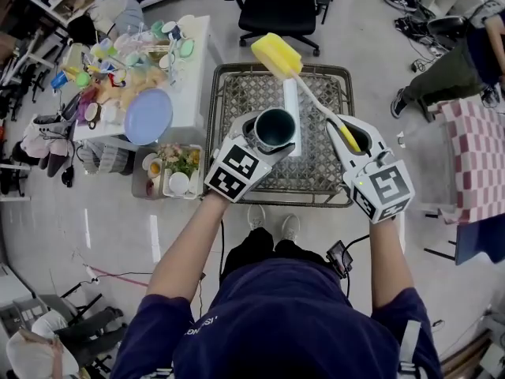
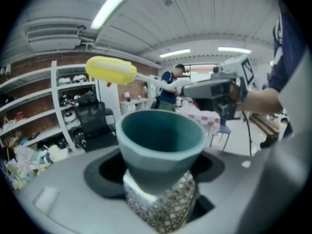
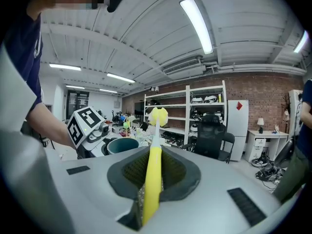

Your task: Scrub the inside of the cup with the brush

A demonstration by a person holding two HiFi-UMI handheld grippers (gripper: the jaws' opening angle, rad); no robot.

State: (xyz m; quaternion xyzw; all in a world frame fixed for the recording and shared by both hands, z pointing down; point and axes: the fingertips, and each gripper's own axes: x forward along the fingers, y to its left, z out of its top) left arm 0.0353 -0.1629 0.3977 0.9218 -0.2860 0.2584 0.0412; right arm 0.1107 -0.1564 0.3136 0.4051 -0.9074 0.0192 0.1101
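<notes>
My left gripper (image 1: 260, 144) is shut on a teal cup (image 1: 275, 127), holding it upright with its mouth open over a metal mesh table (image 1: 237, 93). In the left gripper view the cup (image 2: 161, 145) sits between the jaws, gripped low on its patterned base. My right gripper (image 1: 349, 139) is shut on the yellow handle of a brush (image 1: 345, 135). Its white neck runs up and left to a yellow sponge head (image 1: 276, 55). The sponge head (image 2: 111, 70) hangs above and beyond the cup, outside it. From the right gripper view the brush (image 3: 152, 179) points away, with the cup (image 3: 123, 144) to its left.
A white table (image 1: 193, 85) at the left carries several cups and a blue plate (image 1: 148, 115). A tray of dishes (image 1: 170, 172) stands below it. A black office chair (image 1: 276, 6) is beyond the mesh table. A person (image 1: 450, 69) and a checked cloth (image 1: 473, 156) are at the right.
</notes>
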